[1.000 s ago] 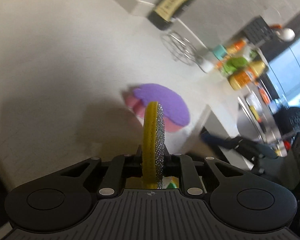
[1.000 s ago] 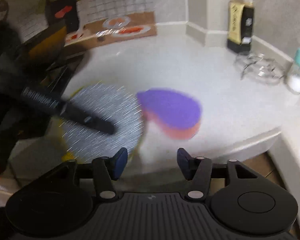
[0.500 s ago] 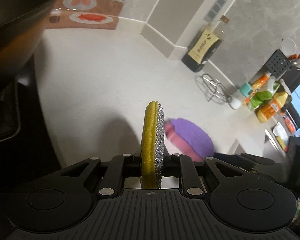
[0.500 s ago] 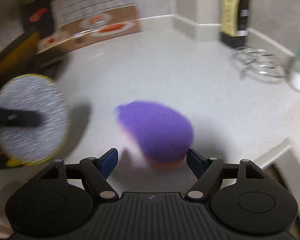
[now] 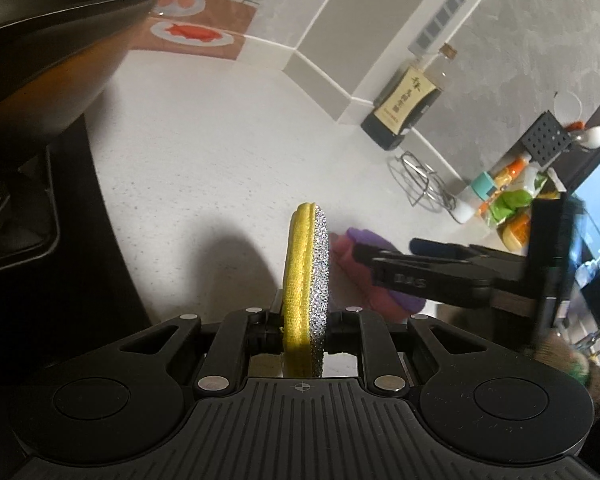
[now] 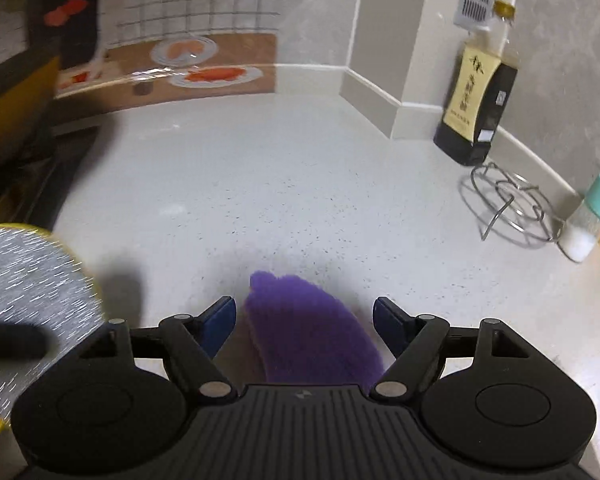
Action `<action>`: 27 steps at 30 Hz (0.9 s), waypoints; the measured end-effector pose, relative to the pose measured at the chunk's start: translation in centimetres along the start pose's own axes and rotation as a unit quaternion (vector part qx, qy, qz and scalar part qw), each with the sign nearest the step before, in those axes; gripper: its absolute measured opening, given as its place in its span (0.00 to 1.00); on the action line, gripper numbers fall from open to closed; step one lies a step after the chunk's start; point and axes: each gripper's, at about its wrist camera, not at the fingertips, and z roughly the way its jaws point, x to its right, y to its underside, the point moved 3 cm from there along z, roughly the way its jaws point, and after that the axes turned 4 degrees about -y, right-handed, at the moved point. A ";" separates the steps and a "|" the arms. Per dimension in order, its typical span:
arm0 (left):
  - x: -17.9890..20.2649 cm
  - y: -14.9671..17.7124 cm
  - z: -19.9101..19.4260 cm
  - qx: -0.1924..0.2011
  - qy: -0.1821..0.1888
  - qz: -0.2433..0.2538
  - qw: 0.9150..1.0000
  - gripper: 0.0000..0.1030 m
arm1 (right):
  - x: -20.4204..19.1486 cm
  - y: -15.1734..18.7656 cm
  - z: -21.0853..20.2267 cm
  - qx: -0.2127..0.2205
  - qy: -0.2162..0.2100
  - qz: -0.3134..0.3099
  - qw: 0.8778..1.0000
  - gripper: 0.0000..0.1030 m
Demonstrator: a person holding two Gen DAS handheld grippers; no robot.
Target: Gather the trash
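Purple on top and pink beneath, the sponge [image 6: 312,332] is lying flat on the white counter [image 6: 260,200], directly ahead of the right gripper [image 6: 304,318] and between its blue pads [image 6: 220,320], which are standing spread on either side without touching it, having just been opening. Its long axis is running roughly along the gripper's pointing line, tilted a little to the left at the far end, so the narrow width is facing the jaws. This hand is plainly the nearer one. Left of the sponge, the left gripper [image 5: 305,320] is pinching a round yellow-and-silver scourer [image 5: 306,276] on edge, above the counter. Farther from the sponge, a wire trivet [image 6: 512,208] and a dark sauce bottle [image 6: 476,100] are standing by the wall.
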 end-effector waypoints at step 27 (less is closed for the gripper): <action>-1.3 1.3 -2.5 0.025 0.034 0.000 0.999 0.18 | -2.7 0.3 -1.5 -0.010 -0.023 0.072 0.997 0.68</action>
